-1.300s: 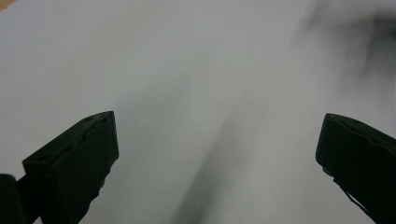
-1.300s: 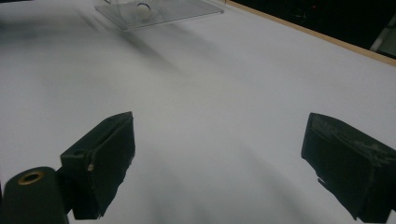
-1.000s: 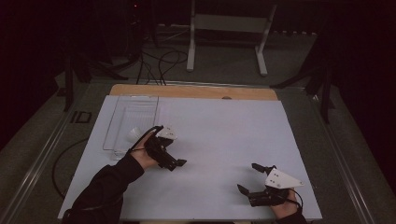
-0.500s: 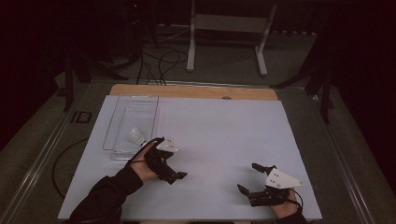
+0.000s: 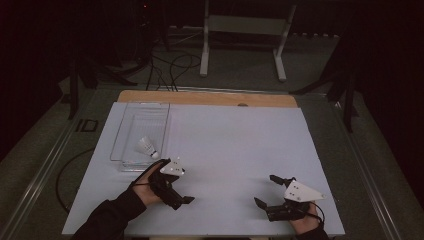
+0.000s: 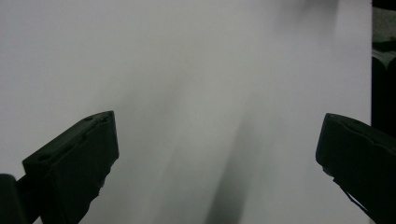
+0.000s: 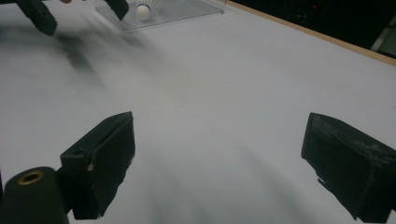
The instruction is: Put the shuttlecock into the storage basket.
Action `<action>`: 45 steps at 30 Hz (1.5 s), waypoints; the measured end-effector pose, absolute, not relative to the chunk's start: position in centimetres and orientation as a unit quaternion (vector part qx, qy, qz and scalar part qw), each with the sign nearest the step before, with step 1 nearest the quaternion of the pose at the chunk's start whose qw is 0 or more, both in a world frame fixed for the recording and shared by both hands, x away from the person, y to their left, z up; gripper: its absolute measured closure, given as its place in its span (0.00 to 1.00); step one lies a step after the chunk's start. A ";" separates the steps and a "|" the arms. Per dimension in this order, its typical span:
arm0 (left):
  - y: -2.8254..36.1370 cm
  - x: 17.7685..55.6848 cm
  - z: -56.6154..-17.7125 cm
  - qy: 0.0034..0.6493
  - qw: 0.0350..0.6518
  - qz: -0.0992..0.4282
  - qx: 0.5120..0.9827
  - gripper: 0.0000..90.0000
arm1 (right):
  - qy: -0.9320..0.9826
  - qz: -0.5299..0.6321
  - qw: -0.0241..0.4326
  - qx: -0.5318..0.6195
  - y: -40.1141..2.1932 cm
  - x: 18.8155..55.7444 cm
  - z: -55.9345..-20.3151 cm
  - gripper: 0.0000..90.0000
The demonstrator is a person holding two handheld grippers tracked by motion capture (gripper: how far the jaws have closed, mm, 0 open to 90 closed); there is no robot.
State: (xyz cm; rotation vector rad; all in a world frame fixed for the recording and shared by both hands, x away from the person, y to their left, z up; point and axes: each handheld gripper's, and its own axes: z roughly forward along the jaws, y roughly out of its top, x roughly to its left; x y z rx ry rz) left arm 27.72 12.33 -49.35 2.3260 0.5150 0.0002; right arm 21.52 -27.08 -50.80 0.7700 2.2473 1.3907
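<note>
The shuttlecock point(image 5: 148, 147) lies inside the clear tray point(image 5: 131, 164), just beyond the left gripper point(image 5: 176, 192) (jaws spread wide, holding nothing). The right gripper point(image 5: 270, 191), equally agape and empty, sits well apart on the white table point(image 5: 240, 145).

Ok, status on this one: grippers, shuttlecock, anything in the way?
Left gripper open, empty, near the table's front edge. Right gripper open, empty, front right. Shuttlecock lying in the clear tray. White table bare between them.
</note>
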 end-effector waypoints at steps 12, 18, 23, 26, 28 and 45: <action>14.9 26.1 -50.2 0.224 0.388 0.004 0.894 0.00 | 0.804 0.491 0.194 0.273 -26.9 21.5 -50.9 0.11; 16.0 25.4 -50.9 0.239 0.399 0.012 0.885 0.00 | 0.805 0.490 0.194 0.273 -26.9 21.5 -50.9 0.11; 16.6 25.0 -51.5 0.253 0.395 0.016 0.883 0.00 | 0.804 0.490 0.196 0.274 -26.9 21.5 -50.8 0.11; 17.0 24.8 -51.6 0.259 0.399 0.023 0.879 0.00 | 0.804 0.490 0.195 0.274 -27.0 21.5 -50.8 0.11; 17.3 24.7 -51.7 0.264 0.401 0.026 0.877 0.00 | 0.804 0.491 0.195 0.274 -27.0 21.5 -50.8 0.11; 18.9 23.8 -52.6 0.304 0.406 0.071 0.859 0.00 | 0.806 0.488 0.192 0.274 -26.8 21.6 -51.0 0.11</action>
